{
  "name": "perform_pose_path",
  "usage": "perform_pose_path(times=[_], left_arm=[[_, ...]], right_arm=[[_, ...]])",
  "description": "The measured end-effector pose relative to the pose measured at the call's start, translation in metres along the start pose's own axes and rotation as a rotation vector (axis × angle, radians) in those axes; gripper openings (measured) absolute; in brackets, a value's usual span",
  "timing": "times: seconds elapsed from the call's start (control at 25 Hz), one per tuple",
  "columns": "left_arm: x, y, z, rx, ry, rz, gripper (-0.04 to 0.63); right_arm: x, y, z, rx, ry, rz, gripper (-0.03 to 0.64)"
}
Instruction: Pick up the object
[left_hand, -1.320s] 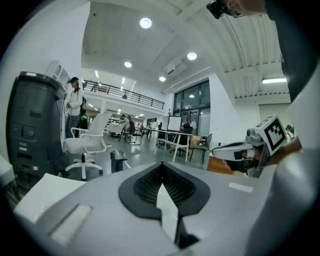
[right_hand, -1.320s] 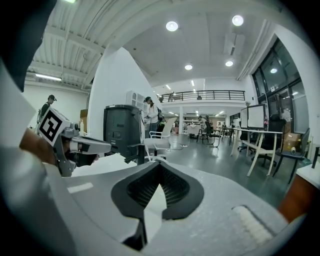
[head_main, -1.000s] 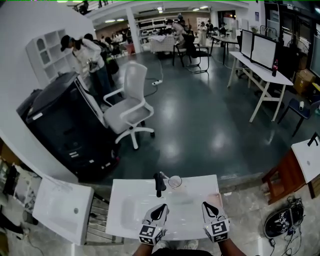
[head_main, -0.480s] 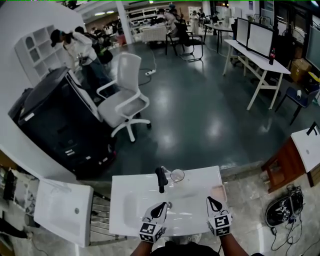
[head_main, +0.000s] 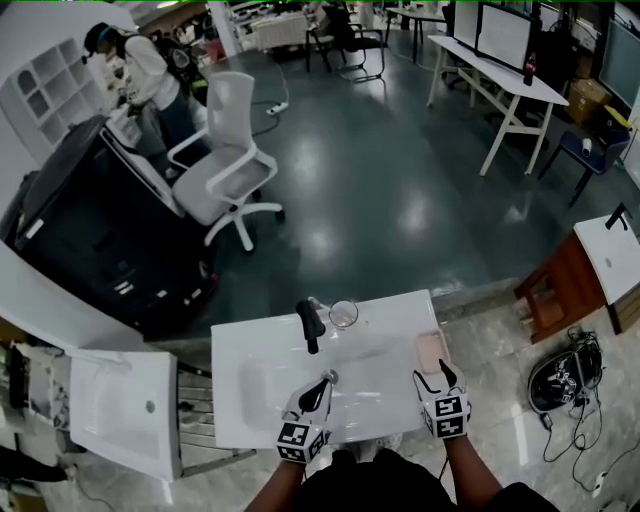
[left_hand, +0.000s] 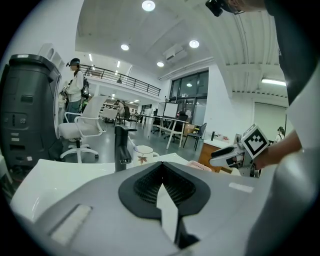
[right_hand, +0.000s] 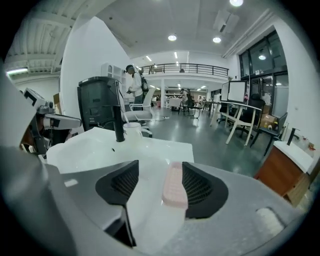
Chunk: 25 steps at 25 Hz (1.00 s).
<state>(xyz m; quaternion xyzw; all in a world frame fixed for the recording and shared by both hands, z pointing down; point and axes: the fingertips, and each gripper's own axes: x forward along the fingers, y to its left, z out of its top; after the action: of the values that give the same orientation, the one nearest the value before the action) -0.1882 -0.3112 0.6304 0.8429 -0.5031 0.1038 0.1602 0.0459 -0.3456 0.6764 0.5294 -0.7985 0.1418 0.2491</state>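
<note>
Lying flat, pale pink oblong bar (head_main: 431, 350)

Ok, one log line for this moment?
phase: approach | right gripper: fingers just opening, pink bar between, not clamped | left gripper: shut, empty

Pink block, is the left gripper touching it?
Apart. The head view shows the left gripper over the sink basin, with the pink block away on the right ledge.
</note>
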Motion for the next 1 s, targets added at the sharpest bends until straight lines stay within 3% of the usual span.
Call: perform_pose_path(times=[0.28,0.48,1.0], left_arm=[[0.002,-0.001,-0.010,0.006,0.025,-0.013,0.018],[0.001,-0.001,-0.007,0.001,0.051,-0.002,0.018],[0.005,0.002,-0.017,-0.012,0.059,0.013,0.018]], right_arm=[[0.026,-0.026,-0.047,0.062,0.130,-0.043,0.395],[0.045,-0.041,-0.073,0.119,0.228,-0.043,0.451],[0.075,-0.045,-0.087,0.131,0.323,0.003,0.455]])
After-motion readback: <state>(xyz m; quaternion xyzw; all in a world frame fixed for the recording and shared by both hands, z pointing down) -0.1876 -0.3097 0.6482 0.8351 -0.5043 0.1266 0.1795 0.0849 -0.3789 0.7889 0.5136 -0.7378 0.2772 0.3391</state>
